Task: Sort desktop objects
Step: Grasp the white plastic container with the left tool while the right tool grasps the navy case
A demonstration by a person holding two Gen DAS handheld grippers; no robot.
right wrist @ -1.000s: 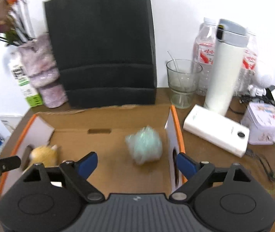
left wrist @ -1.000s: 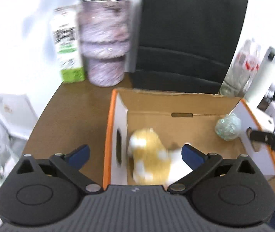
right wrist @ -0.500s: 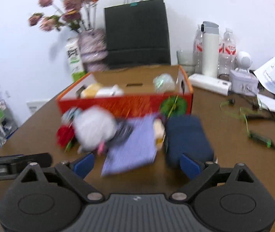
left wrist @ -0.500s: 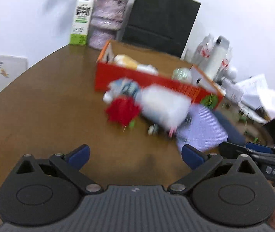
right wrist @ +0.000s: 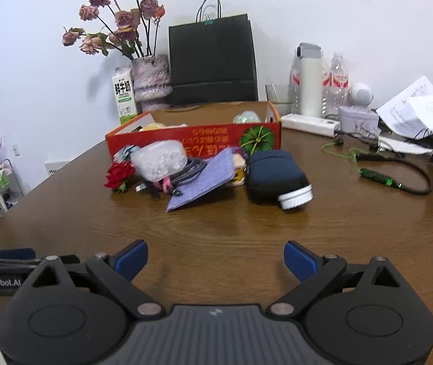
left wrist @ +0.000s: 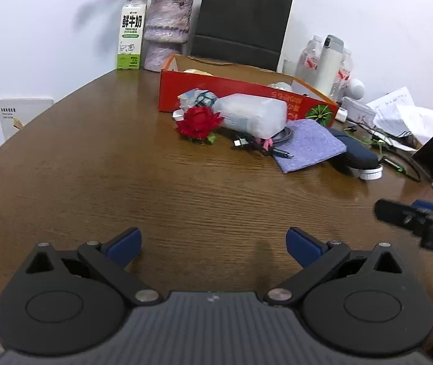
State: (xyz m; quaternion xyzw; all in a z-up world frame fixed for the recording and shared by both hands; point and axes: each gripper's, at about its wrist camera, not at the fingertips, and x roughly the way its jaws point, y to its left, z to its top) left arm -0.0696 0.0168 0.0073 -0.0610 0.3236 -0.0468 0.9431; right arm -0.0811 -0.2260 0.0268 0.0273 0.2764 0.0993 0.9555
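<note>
The unsorted pile (right wrist: 204, 167) lies on the wooden table (right wrist: 216, 228), pressed against the near wall of the red cardboard box (right wrist: 195, 143). From the pile's left: a red fabric rose (right wrist: 119, 174), a translucent pouch of white pellets (right wrist: 160, 161) resting on coiled cables (right wrist: 186, 172), a lilac cloth (right wrist: 207, 179) draped over them, and a navy pouch with a white cap (right wrist: 272, 175) just beside the cloth on the right. The box already holds a yellow-white soft item (right wrist: 152, 126) and a pale green ball (right wrist: 246, 117).

Procedure, as judged: select an outer item first. The rose and the navy pouch stand free at the two ends; the cables are pinned under the pouch of pellets and the cloth and are likely to drag neighbours. Approach each item from the near side, low over the table, and close across its narrow axis. The pellet pouch probably deforms; grip it mid-body.

The left gripper (left wrist: 213, 245) and the right gripper (right wrist: 215, 258) both hover over bare table, well apart from the pile, fingers spread wide, nothing between them.
</note>
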